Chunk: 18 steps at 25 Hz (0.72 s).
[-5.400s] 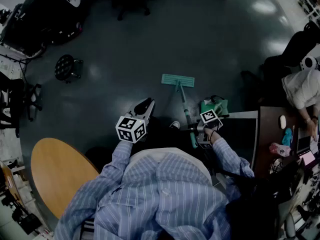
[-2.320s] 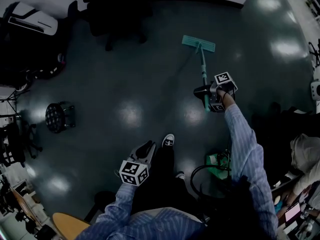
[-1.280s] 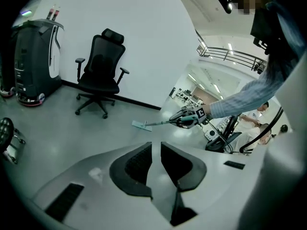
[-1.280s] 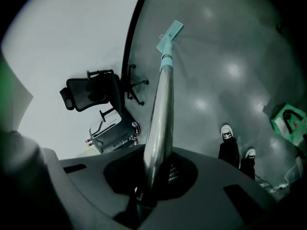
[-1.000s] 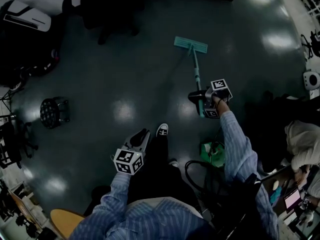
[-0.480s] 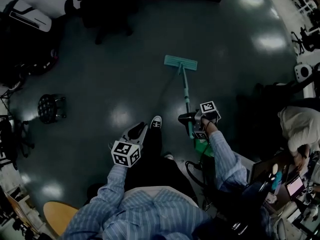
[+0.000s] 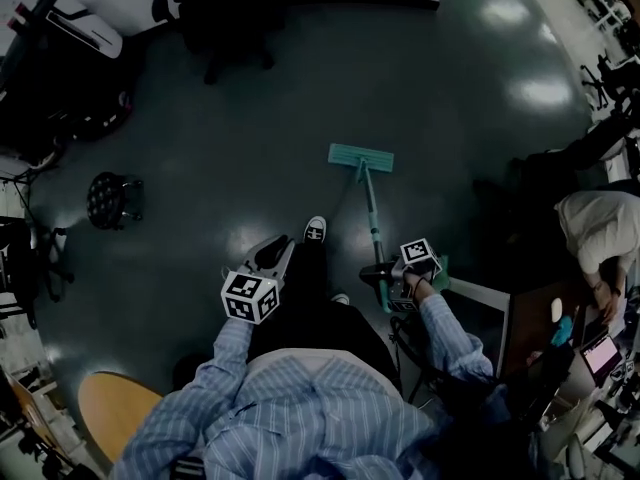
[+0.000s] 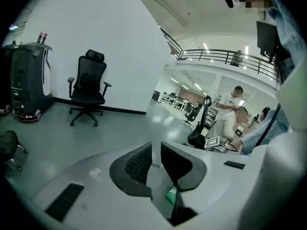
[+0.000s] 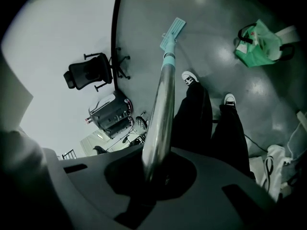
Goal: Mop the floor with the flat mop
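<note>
The flat mop's teal head (image 7: 361,156) lies flat on the dark floor ahead of my feet. Its handle (image 7: 373,223) slants back to my right gripper (image 7: 384,284), which is shut on the metal shaft. The right gripper view looks along that shaft (image 9: 163,99), which runs from the jaws (image 9: 153,171) down to the mop head (image 9: 172,31). My left gripper (image 7: 272,253) hangs over my left leg, well away from the mop. In the left gripper view its jaws (image 8: 155,161) stand nearly together with nothing between them.
My shoes (image 7: 314,230) stand just behind the mop head. A green bag (image 9: 254,41) sits by my right foot. A black office chair (image 7: 225,18) and a machine (image 7: 60,58) stand by the far wall, a stool (image 7: 108,200) at left, a round wooden table (image 7: 115,413) behind, a desk with a seated person (image 7: 595,230) at right.
My right gripper has drawn back toward my body, dragging the mop head along the floor toward my feet. The left gripper has stayed beside my leg.
</note>
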{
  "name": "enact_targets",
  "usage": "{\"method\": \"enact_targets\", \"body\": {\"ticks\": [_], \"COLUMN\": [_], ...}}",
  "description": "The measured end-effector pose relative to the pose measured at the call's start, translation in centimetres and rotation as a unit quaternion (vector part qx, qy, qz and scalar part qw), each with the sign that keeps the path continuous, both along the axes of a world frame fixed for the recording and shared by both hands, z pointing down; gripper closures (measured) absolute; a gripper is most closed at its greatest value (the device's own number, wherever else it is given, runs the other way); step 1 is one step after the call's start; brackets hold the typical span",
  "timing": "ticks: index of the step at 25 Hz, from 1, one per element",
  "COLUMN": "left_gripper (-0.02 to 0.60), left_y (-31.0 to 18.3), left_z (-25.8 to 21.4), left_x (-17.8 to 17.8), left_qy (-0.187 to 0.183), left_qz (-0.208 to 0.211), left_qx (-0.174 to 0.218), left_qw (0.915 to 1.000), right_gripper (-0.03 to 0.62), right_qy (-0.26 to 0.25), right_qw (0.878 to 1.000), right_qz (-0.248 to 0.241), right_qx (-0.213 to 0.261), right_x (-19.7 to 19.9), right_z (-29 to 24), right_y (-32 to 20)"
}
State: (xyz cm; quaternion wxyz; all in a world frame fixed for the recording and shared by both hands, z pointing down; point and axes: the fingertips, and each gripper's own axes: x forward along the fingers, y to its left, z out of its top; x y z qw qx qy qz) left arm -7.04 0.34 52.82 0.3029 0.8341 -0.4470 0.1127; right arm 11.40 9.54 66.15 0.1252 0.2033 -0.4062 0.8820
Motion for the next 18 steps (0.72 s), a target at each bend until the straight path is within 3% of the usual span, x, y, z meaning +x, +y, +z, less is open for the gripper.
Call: {"method": "enact_targets", "body": {"ticks": [5,10,18], "left_gripper": [0.52,0.52,0.52], "left_y": [4.7,8.7,12.8], "left_z": [0.4,-0.3,-0.7], "left_x": [-0.4,1.0,2.9], "left_qy": [-0.004,0.0,0.0], "left_qz": [-0.007,0.002,0.031], "left_qx": [0.008,0.02,0.031], "left_qw": [0.9999,0.9998,0.999], "right_gripper": [0.565,0.565,0.565], "right_qy": [-0.006,-0.004,-0.007], "right_qw": [0.999,0.996,0.998], "right_qz": [-0.031,-0.083,-0.064], "right_qx": [-0.005,-0.018,-0.022], "right_x": [0.6,3.6,5.5], "right_z": [0.2,0.5,-1.7], "right_y": [8.4,16.7,23.7]}}
